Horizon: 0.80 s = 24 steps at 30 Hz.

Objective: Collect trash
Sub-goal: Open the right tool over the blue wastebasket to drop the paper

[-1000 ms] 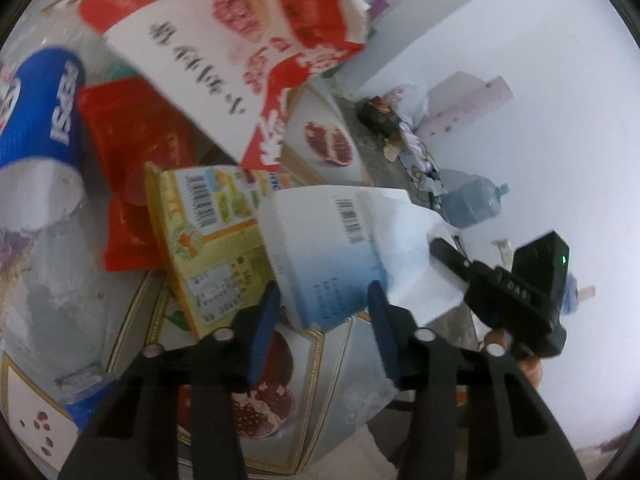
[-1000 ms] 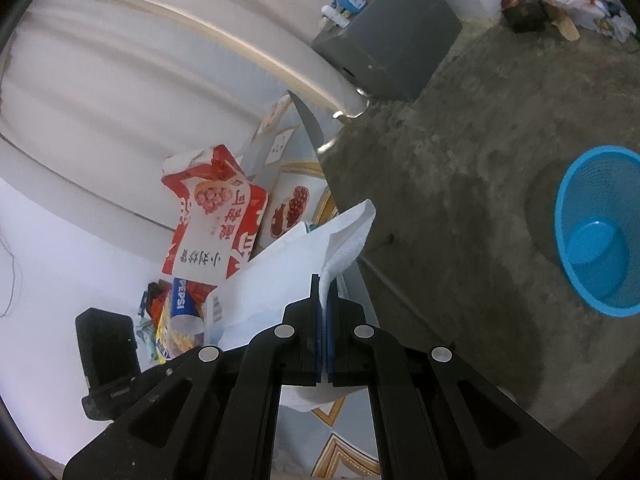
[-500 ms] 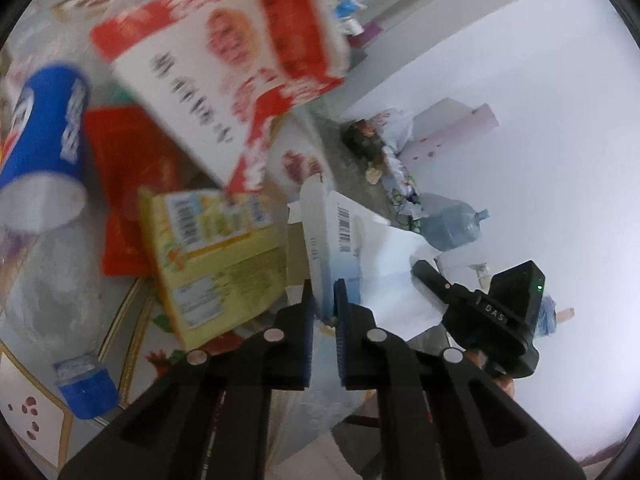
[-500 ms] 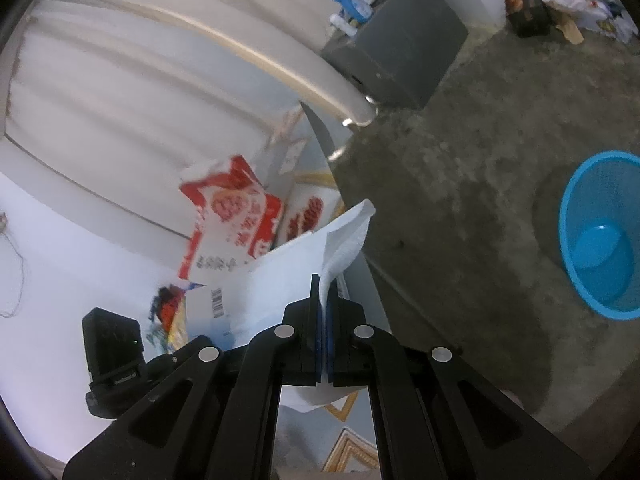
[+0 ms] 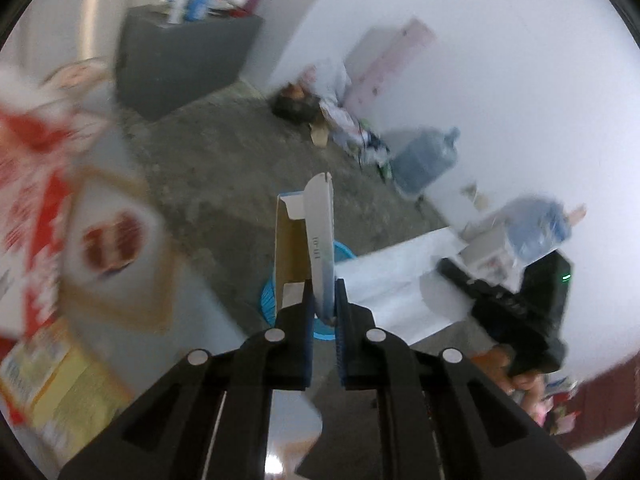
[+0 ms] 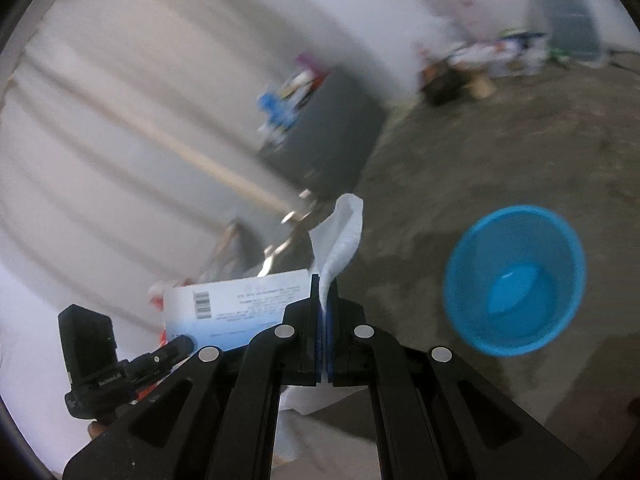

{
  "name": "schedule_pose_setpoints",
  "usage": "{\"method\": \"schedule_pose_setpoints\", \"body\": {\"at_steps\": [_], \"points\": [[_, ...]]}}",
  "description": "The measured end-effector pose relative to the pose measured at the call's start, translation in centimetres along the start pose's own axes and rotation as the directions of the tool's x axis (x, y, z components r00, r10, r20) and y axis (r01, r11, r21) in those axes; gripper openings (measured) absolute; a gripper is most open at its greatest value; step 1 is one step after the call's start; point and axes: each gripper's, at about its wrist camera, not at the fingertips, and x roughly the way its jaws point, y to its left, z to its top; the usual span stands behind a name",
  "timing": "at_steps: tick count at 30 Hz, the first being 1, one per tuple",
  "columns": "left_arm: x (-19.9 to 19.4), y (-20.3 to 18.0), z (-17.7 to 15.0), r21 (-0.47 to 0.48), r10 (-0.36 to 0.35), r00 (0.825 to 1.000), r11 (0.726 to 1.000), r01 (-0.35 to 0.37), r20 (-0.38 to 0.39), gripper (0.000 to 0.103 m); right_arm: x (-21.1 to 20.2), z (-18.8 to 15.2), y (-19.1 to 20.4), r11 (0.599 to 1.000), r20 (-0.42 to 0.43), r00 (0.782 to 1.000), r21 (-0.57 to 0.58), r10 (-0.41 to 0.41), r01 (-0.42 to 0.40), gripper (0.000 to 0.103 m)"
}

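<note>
My left gripper (image 5: 323,300) is shut on a flattened white and blue carton box (image 5: 320,236), which stands edge-on above the jaws. Behind it, on the floor, part of the blue mesh basket (image 5: 267,298) shows. My right gripper (image 6: 323,292) is shut on a white tissue (image 6: 340,236) that sticks up from the pads. The blue basket (image 6: 472,248) stands on the floor to its right, with nothing visible in it. In the right wrist view the box (image 6: 236,304) appears side-on at the left. In the left wrist view the tissue (image 5: 392,280) hangs at the right.
At the left is the table edge with a patterned cloth (image 5: 120,248), a red and white snack bag (image 5: 28,168) and a yellow packet (image 5: 52,380). A grey cabinet (image 5: 180,56) and large water bottles (image 5: 424,160) stand by the walls on the concrete floor.
My left gripper closed on the box, lifted it off the table and swung out over the floor. My right gripper swung the same way with the tissue; the basket now looks nearer.
</note>
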Motion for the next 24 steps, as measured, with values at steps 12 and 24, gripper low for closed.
{"method": "schedule_pose_setpoints", "body": {"at_steps": [12, 24], "points": [[21.2, -4.3, 2.1, 0.179, 0.144, 0.951, 0.979, -0.097, -0.274, 0.013, 6.3, 2.1, -11.4, 0.952, -0.041, 0.958, 0.106, -0.284, 0.286, 0.005], [21.2, -4.7, 2.6, 0.178, 0.212, 0.957, 0.968, -0.178, -0.196, 0.066, 8.3, 0.6, -14.2, 0.916, -0.128, 0.923, 0.132, -0.363, 0.378, 0.051]]}}
